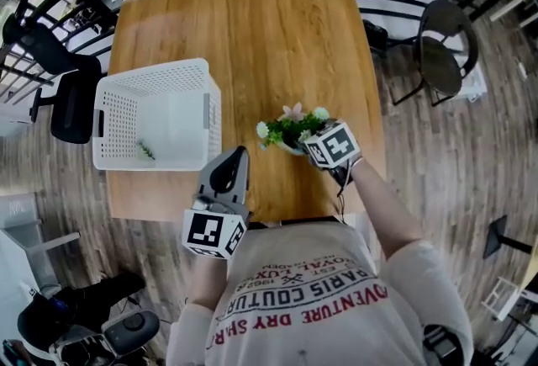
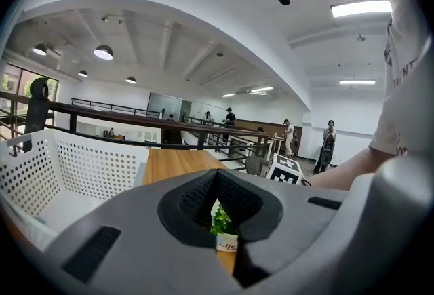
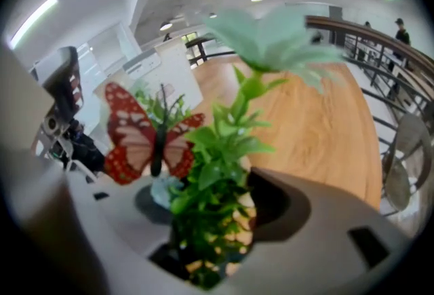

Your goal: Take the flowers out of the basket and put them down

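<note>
The small potted bunch of artificial flowers, green plastic leaves and a red butterfly (image 1: 290, 127), is pinched between the jaws of my right gripper (image 3: 211, 222). It hangs above the light wooden table (image 1: 277, 28), right of the white perforated plastic basket (image 1: 160, 74). I judge this the putting-down step: next, settle it upright, then release. My left gripper (image 2: 218, 215) is closed and empty.

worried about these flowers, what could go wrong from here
The right gripper holds the flowers close to the table's near edge; set down there, they might get knocked off. The stems stand tall above the gripper, so they could tip on release. A green sprig lies in the basket and might be missed.
</note>
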### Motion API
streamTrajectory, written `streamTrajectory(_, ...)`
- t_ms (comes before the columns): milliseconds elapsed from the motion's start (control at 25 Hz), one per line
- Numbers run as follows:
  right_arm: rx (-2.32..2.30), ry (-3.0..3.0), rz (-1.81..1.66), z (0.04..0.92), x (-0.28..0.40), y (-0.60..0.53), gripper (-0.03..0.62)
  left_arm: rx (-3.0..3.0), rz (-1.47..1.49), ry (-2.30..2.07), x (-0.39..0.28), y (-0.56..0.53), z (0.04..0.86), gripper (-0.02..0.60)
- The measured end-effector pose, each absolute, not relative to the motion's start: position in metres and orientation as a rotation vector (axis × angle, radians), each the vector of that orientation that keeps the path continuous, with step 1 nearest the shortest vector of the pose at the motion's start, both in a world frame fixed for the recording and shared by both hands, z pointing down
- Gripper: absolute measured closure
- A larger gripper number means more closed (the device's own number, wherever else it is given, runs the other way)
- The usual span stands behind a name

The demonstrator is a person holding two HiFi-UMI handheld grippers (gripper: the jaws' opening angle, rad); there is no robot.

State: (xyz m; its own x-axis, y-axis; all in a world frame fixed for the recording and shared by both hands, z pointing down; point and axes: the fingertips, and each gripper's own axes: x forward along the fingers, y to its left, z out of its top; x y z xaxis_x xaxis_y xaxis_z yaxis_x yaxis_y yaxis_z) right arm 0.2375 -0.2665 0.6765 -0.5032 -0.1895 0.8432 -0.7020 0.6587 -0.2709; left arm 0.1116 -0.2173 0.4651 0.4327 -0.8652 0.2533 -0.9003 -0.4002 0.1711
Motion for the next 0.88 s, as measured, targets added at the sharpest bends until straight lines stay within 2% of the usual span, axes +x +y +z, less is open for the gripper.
streamTrajectory(560, 0.680, -2.126, 0.696, 0.676, 0.215, -0.256, 0.239, 2.384, 0.167, -1.537, 0.102, -0.206, 0.473, 0.566)
streamTrajectory(880, 0.818, -2.235, 0.582, 0.618, 0.227, -0.268, 0.215, 2.418, 0.154, -1.534, 0.111, -0.212, 0.461, 0.566)
